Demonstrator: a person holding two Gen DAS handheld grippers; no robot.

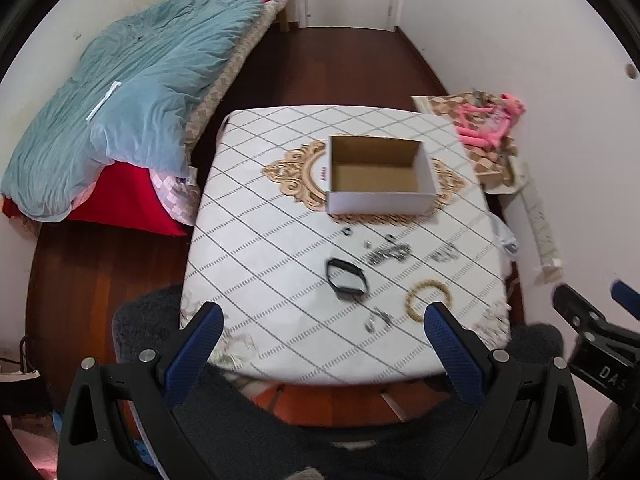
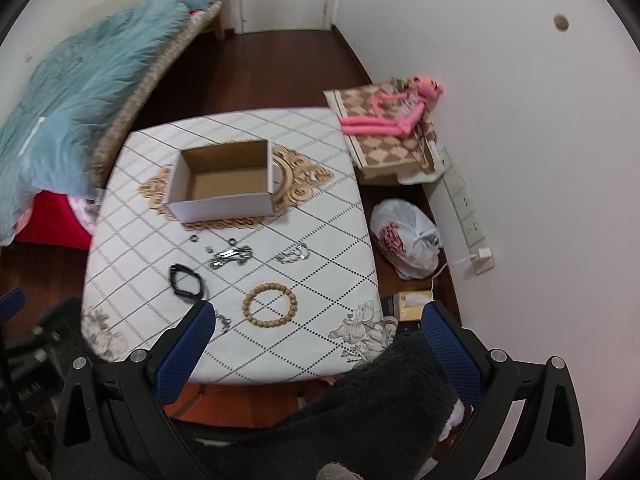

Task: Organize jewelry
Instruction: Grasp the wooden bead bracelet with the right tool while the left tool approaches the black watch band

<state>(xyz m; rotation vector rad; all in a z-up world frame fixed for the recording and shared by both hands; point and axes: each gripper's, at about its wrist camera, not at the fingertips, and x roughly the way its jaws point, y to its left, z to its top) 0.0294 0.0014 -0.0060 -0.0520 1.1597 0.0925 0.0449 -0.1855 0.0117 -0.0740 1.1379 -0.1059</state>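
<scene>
An open, empty cardboard box (image 1: 380,176) (image 2: 224,184) stands mid-table. In front of it lie a black band (image 1: 346,274) (image 2: 186,280), a wooden bead bracelet (image 1: 428,298) (image 2: 270,306), a silver chain pile (image 1: 388,254) (image 2: 232,256), another silver piece (image 1: 444,254) (image 2: 294,256), a small ring (image 1: 346,232) (image 2: 194,238) and a small silver item (image 1: 378,318) (image 2: 224,322) near the front edge. My left gripper (image 1: 324,320) is open and empty above the table's near edge. My right gripper (image 2: 316,320) is open and empty, also at the near edge; it shows in the left wrist view (image 1: 592,304).
The table (image 1: 260,240) (image 2: 340,240) has a white diamond-pattern cover. A bed with a blue quilt (image 1: 132,92) (image 2: 72,92) lies left. A pink plush toy (image 1: 492,120) (image 2: 396,112) on a box and a white plastic bag (image 2: 408,240) sit right by the wall. Dark fleece (image 2: 360,400) is below.
</scene>
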